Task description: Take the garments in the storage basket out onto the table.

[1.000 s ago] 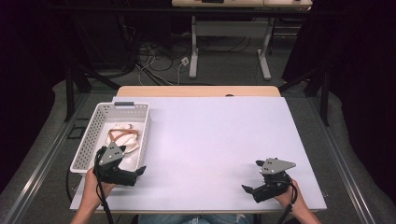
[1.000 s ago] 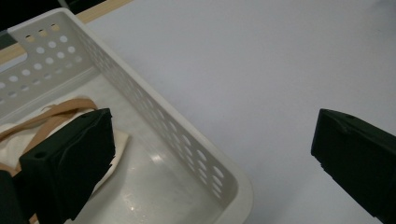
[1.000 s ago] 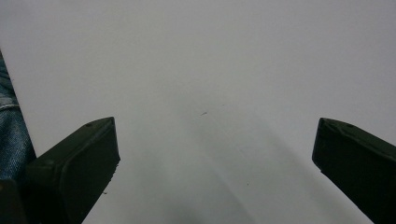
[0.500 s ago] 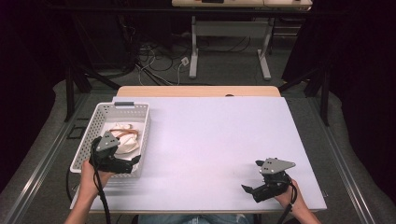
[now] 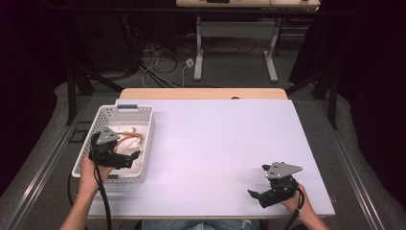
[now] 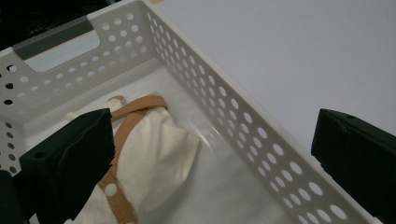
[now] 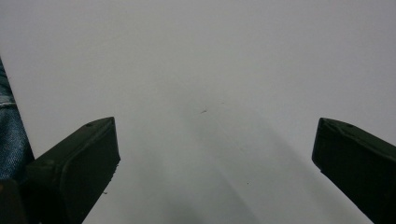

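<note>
A white perforated basket (image 5: 125,109) stands at the table's left side. Inside it lies a cream cloth item (image 5: 125,145) with a tan strap (image 5: 130,137). My left gripper (image 5: 131,159) hovers open over the basket's near half, its jaws pointing right. In the left gripper view the cream cloth (image 6: 156,151) and its tan strap (image 6: 135,109) lie low between the wide-apart jaws of the left gripper (image 6: 212,140), beside the basket's holed wall (image 6: 233,126). My right gripper (image 5: 258,180) rests open near the front right of the table, and in its own view the right gripper (image 7: 215,144) holds nothing.
The white tabletop (image 5: 215,139) stretches between the two grippers. A strip of wood (image 5: 201,93) runs along its far edge. Beyond it are desk legs and cables on the floor (image 5: 167,57). Blue denim (image 7: 9,135) shows at the left edge of the right gripper view.
My left gripper has moved forward from the basket's near end to over its inside. The right gripper has stayed in place.
</note>
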The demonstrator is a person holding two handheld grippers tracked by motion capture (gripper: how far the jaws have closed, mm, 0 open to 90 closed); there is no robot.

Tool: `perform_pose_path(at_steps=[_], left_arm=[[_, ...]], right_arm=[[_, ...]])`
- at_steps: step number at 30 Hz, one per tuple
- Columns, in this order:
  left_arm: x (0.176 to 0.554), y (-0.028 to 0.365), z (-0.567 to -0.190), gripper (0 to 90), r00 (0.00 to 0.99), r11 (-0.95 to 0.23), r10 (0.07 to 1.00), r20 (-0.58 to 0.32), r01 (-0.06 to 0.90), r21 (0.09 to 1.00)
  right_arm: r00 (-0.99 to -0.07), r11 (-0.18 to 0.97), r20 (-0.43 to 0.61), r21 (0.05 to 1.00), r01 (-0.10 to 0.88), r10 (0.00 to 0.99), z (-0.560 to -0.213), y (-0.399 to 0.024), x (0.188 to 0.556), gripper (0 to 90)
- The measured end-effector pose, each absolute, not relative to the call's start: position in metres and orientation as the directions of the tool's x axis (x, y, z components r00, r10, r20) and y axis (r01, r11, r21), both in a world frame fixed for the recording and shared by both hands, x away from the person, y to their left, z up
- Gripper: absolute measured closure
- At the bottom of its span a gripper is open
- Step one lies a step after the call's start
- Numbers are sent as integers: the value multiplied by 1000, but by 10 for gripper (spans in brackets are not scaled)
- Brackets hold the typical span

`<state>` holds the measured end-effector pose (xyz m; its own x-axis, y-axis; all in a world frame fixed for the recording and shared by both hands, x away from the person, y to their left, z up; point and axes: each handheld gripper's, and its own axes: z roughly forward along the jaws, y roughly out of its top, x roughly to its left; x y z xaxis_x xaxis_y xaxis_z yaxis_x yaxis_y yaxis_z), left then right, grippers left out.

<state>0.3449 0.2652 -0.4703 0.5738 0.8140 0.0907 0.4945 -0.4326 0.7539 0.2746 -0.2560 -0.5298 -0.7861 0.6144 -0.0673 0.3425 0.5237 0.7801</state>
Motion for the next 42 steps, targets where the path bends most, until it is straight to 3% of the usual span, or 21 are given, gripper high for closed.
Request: perform_pose_path(at_steps=[25,42], left_arm=[[392,285,-482,0,502,-423,860,95,595,684],[421,285,-503,0,458,-437,882,111,709,553]], right_arm=[[-783,527,-72,777,345,618,-530,-256,276,10],[-781,528,-68,773,352,621,-531,-256,275,11]])
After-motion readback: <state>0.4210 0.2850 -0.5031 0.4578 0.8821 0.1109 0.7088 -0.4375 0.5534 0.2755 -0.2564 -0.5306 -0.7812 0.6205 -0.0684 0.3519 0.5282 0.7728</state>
